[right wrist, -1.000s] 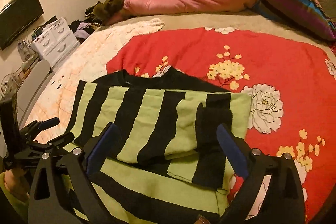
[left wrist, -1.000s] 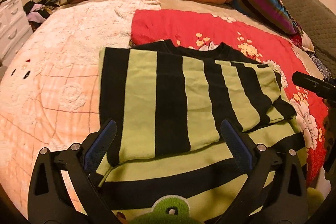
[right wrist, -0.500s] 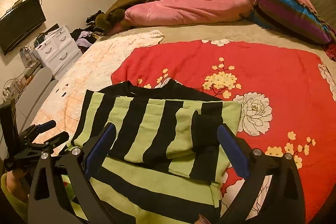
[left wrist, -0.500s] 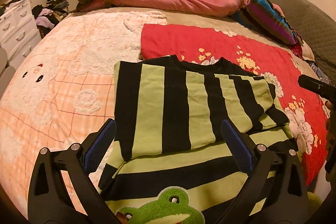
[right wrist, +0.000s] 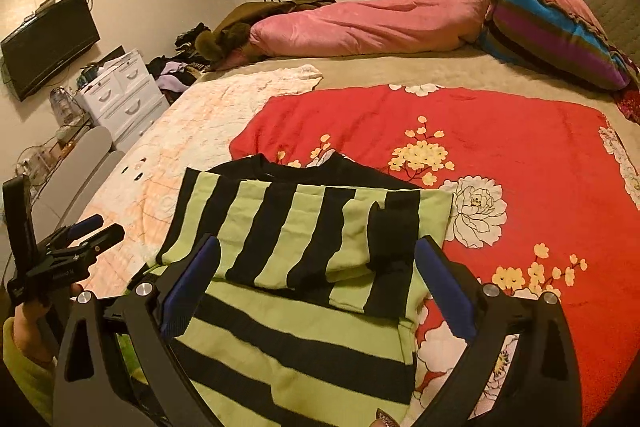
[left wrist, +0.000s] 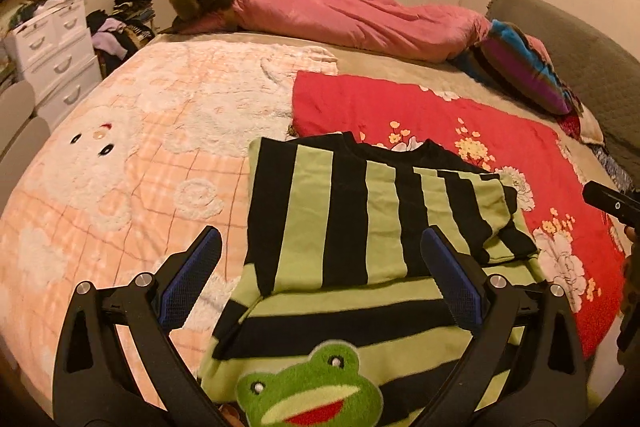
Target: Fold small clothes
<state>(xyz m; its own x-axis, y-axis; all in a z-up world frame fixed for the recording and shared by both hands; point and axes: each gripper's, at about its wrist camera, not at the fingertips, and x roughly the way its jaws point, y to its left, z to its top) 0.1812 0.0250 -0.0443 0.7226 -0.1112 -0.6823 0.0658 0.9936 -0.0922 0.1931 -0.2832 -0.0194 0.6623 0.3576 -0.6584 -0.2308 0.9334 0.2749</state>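
Note:
A small green-and-black striped sweater (left wrist: 360,227) (right wrist: 304,247) lies flat on the bed with both sleeves folded across its chest. A green frog patch (left wrist: 308,391) shows on its near part. My left gripper (left wrist: 320,267) is open above the sweater's lower half, holding nothing. My right gripper (right wrist: 316,267) is open too, hovering over the folded sleeves, with a dark cuff (right wrist: 394,231) just inside its right finger. The left gripper (right wrist: 94,231) also appears at the left edge of the right wrist view, held by a hand in a green sleeve (right wrist: 28,367).
The sweater lies across a red floral blanket (right wrist: 500,155) and a peach plush blanket (left wrist: 140,155). A pink duvet (left wrist: 360,23) and striped pillow (right wrist: 552,31) line the far side. White drawers (left wrist: 52,55) and piled clothes stand left of the bed.
Both grippers have pulled back and risen from the sweater, so more of the bed, room and frog patch is in view. The sweater has not moved.

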